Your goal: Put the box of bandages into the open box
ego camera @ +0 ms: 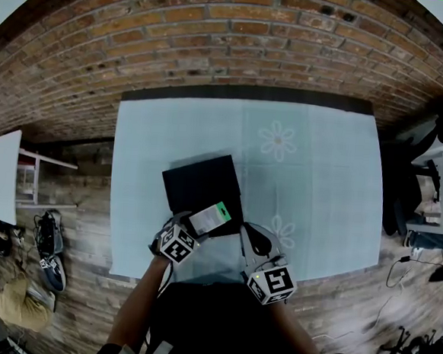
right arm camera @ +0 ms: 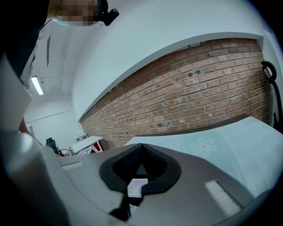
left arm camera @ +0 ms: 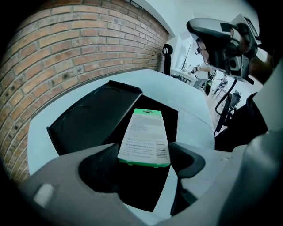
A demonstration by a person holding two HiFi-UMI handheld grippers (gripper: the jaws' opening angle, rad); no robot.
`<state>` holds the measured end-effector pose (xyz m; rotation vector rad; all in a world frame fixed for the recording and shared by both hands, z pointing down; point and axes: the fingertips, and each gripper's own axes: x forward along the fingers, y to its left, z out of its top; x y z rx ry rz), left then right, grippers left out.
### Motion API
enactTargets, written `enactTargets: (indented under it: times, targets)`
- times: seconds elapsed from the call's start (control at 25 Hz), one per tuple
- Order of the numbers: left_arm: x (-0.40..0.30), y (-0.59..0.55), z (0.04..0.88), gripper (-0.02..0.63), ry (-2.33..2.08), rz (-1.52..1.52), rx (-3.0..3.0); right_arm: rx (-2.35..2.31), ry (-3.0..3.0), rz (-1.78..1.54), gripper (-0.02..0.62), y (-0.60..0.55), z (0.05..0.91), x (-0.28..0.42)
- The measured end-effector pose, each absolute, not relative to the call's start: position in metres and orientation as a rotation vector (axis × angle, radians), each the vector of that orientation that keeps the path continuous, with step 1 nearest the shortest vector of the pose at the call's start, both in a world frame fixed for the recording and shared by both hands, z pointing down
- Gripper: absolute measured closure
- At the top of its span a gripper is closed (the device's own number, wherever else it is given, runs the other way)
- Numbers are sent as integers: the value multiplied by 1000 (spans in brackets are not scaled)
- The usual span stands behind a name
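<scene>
A white bandage box with green ends (ego camera: pixel 210 217) is gripped at its near end by my left gripper (ego camera: pixel 192 229), which is shut on it. In the left gripper view the bandage box (left arm camera: pixel 144 136) sticks out flat from between the pads of the left gripper (left arm camera: pixel 143 161), above the black inside of the open box (left arm camera: pixel 171 118). The open box (ego camera: pixel 198 184) is flat and black, lying on the pale blue tablecloth with its lid folded out. My right gripper (ego camera: pixel 259 242) hovers by the table's near edge, apart from both boxes. Seen in its own view, the right gripper (right arm camera: pixel 139 167) is shut on nothing.
The table (ego camera: pixel 324 180) with its flower-print cloth stands against a brick wall (ego camera: pixel 217 42). A white side table (ego camera: pixel 0 174) and shoes (ego camera: pixel 48 250) are on the wooden floor at the left. Chairs and cables (ego camera: pixel 431 227) lie at the right.
</scene>
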<state>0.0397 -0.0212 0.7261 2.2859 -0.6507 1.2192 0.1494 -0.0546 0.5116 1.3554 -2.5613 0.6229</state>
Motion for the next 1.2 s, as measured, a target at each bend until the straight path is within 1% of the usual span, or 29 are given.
enactTargets:
  times: [0.52,1.2]
  targets:
    - [45,-21,742,238,-584,1274,2215,1364,-2550,647,594,-60,517,154]
    - [39,-20,750,235,-606,1245,2153,1374,-2550,646,594,-58,516,155]
